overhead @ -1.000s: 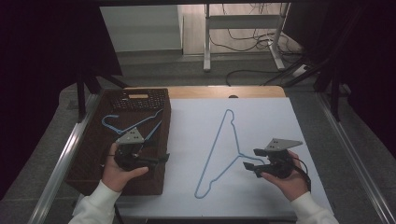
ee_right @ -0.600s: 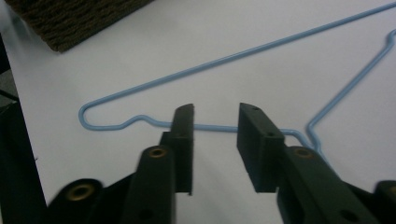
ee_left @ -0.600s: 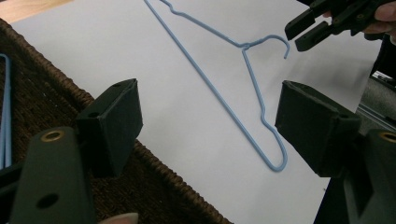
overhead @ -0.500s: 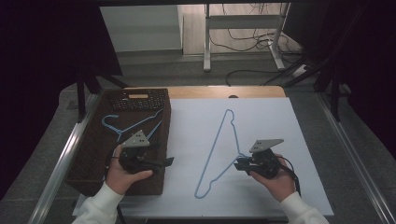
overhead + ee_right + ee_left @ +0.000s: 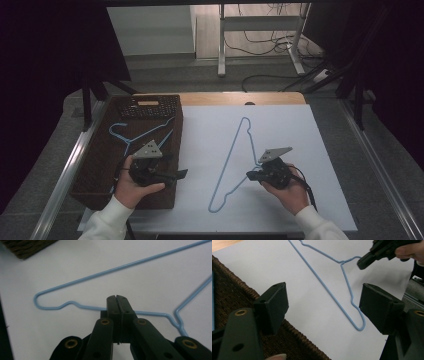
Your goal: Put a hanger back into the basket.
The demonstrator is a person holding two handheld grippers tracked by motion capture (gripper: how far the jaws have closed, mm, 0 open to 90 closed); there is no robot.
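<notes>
Right gripper (image 5: 251, 175) has neared the hanger (image 5: 233, 160), lying lengthwise front-to-back.

Beyond the table at twelve o'clock we see a grey floor (image 5: 165, 75), a white metal stand (image 5: 260, 35), loose cables (image 5: 272, 50) and dark curtains (image 5: 45, 60).

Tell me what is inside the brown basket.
A blue wire hanger lies in the basket. The left gripper and hand cover its near part, so anything beneath them is hidden.

Dim, dark surroundings; soft overhead light, slightly blurred close-ups
</notes>
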